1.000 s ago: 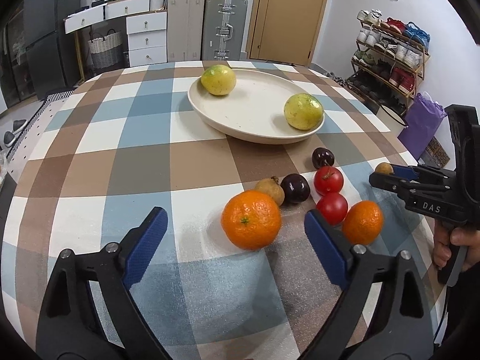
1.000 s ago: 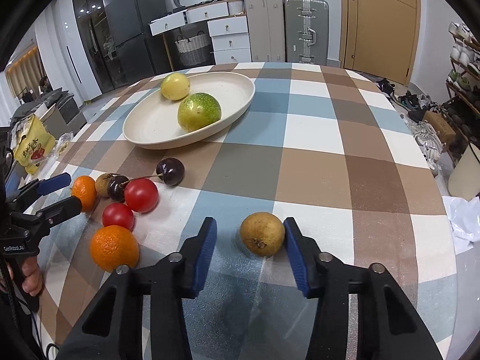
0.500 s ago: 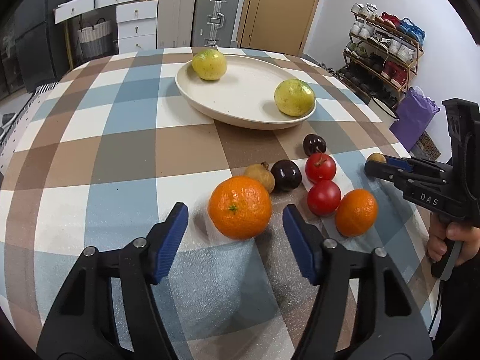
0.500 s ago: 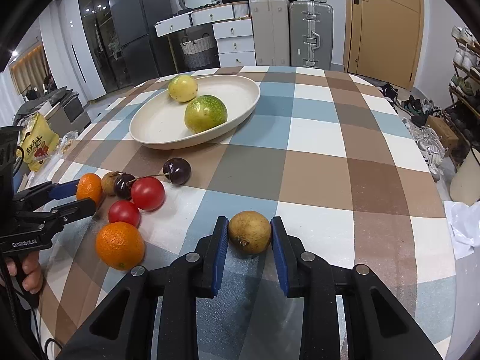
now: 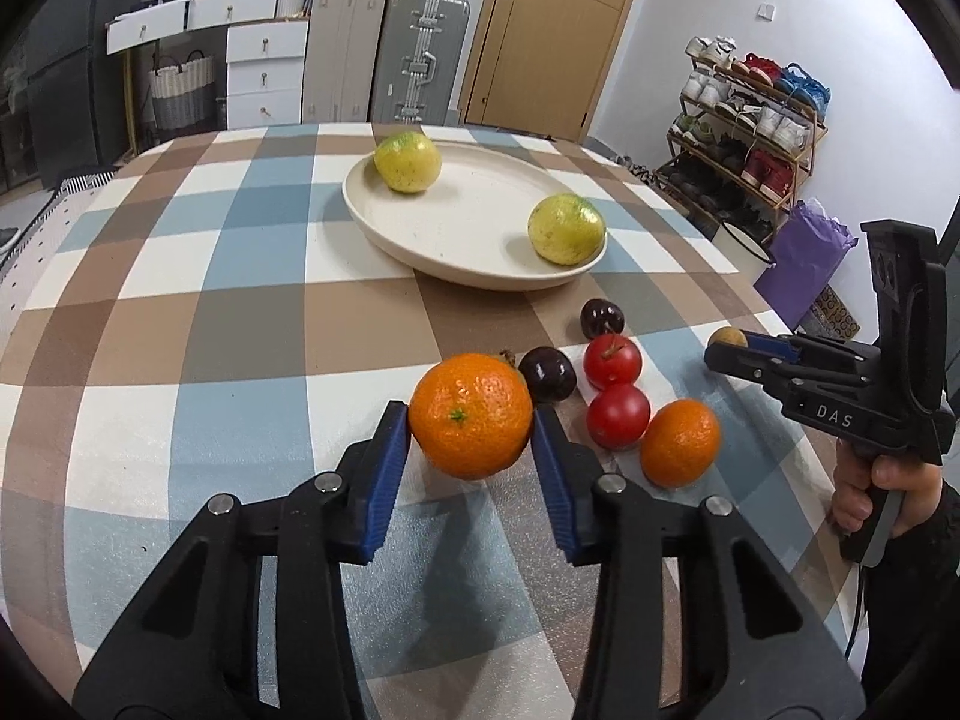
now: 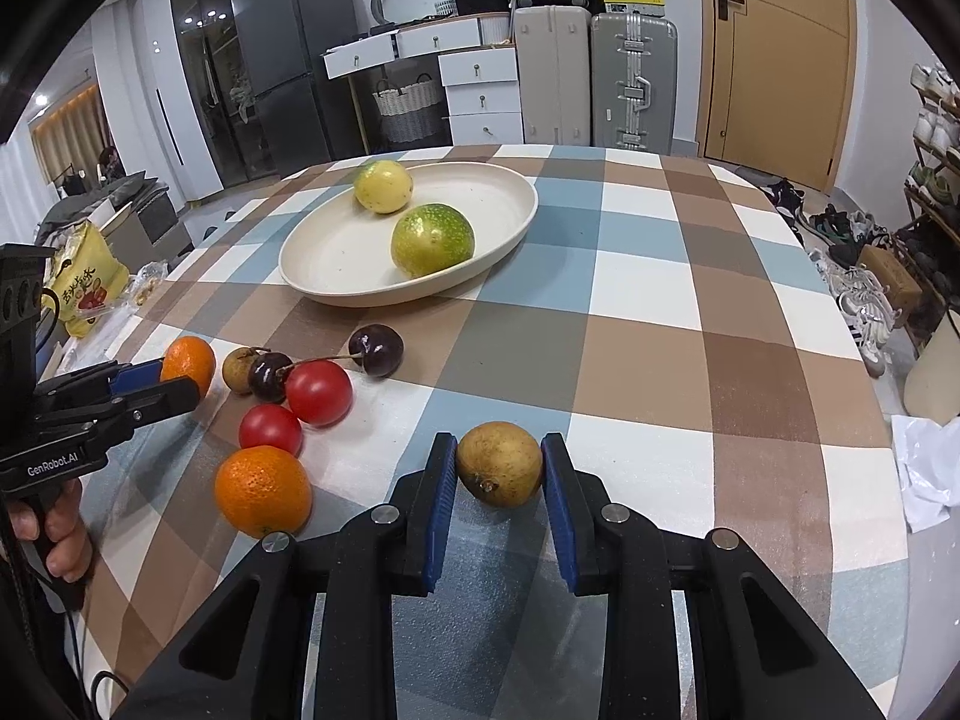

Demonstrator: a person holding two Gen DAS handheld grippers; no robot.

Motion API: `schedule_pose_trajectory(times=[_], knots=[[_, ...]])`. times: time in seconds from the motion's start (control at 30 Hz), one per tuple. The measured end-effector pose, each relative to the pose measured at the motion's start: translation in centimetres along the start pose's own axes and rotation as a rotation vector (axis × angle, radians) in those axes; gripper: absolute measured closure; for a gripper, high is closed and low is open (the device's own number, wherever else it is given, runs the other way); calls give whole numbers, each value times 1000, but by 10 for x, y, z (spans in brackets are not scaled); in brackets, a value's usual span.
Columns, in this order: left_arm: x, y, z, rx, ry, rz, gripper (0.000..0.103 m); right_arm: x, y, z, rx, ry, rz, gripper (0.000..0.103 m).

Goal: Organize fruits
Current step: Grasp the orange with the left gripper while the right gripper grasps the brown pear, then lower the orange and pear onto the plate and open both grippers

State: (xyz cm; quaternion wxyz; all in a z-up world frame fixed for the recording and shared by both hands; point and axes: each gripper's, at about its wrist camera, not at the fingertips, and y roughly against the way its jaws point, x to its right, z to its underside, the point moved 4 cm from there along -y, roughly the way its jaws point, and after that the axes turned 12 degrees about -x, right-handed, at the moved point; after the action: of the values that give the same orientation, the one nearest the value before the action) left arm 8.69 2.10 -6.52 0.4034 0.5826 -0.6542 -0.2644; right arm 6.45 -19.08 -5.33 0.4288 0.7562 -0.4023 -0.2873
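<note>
My left gripper (image 5: pixel 471 420) is shut on a large orange (image 5: pixel 471 414), just above the checked tablecloth. My right gripper (image 6: pixel 499 462) is shut on a small brown round fruit (image 6: pixel 499 463). A cream plate (image 5: pixel 474 222) at the back holds two yellow-green fruits (image 5: pixel 408 161) (image 5: pixel 565 229). Beside the left gripper lie two red tomatoes (image 5: pixel 612 360) (image 5: pixel 618 416), two dark plums (image 5: pixel 547 373) (image 5: pixel 602 318) and a smaller orange (image 5: pixel 679 443). In the right wrist view the plate (image 6: pixel 336 252), the tomatoes (image 6: pixel 318 392) and the smaller orange (image 6: pixel 263 489) lie to the left.
A second brown fruit (image 6: pixel 240 369) lies next to the plums. The right gripper shows in the left wrist view (image 5: pixel 729 341). The table's edge drops off on the right, with a shoe rack (image 5: pixel 750 138) and a purple bag (image 5: pixel 804 264) beyond.
Both grippers have closed: the left one moved forward and shut on the large orange, the right one shut on the brown fruit.
</note>
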Motion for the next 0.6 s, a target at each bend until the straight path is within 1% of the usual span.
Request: schedule_pose_trajectory(times=[0.3, 0.43, 0.6], knots=[[-1, 13, -4, 54, 1, -29, 64, -3, 11, -2, 34, 3, -24, 74], [-1, 21, -7, 85, -6, -56, 64, -6, 16, -5, 53, 9, -42, 74], [-1, 27, -16, 105, -2, -53, 64, -13, 26, -9, 81, 32, -53, 74]])
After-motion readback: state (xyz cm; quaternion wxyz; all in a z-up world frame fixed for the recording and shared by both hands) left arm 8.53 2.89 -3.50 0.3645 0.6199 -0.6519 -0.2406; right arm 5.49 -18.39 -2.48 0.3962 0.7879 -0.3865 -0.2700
